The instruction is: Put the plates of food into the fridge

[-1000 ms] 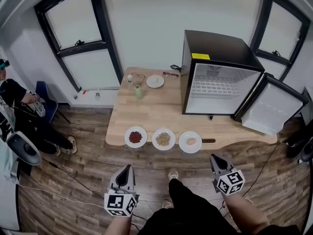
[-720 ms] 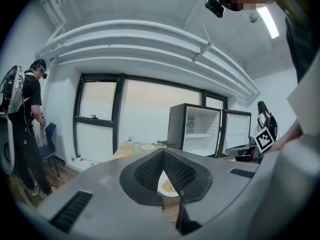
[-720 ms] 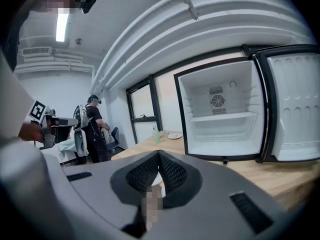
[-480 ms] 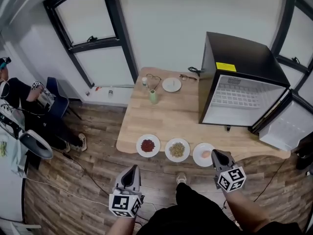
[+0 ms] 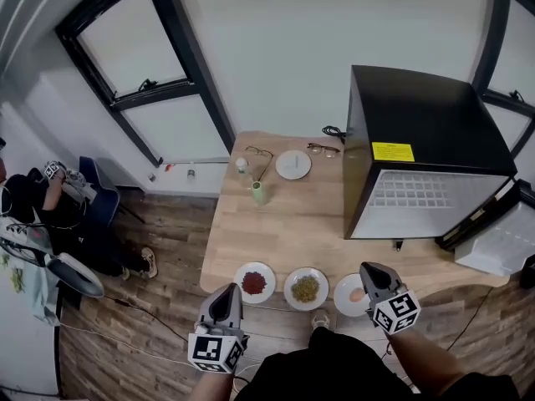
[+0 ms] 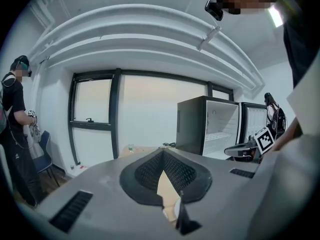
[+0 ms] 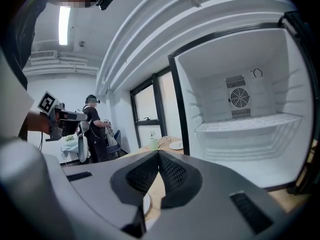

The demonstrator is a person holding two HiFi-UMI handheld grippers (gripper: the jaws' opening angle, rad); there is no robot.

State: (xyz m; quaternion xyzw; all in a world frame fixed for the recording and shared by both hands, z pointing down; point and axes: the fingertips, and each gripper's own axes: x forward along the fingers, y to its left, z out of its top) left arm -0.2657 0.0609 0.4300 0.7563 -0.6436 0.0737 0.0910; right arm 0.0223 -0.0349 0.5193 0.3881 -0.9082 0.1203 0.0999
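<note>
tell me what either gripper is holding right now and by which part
Nothing is held. The left gripper and the right gripper are both shut with nothing between their jaws.

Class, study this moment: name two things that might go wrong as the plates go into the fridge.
The red-food plate, middle plate and egg plate sit along the near edge of the table; a clumsy approach might push one off. The left gripper and right gripper are shut and empty; held by a thin rim, a plate could tilt and spill.
</note>
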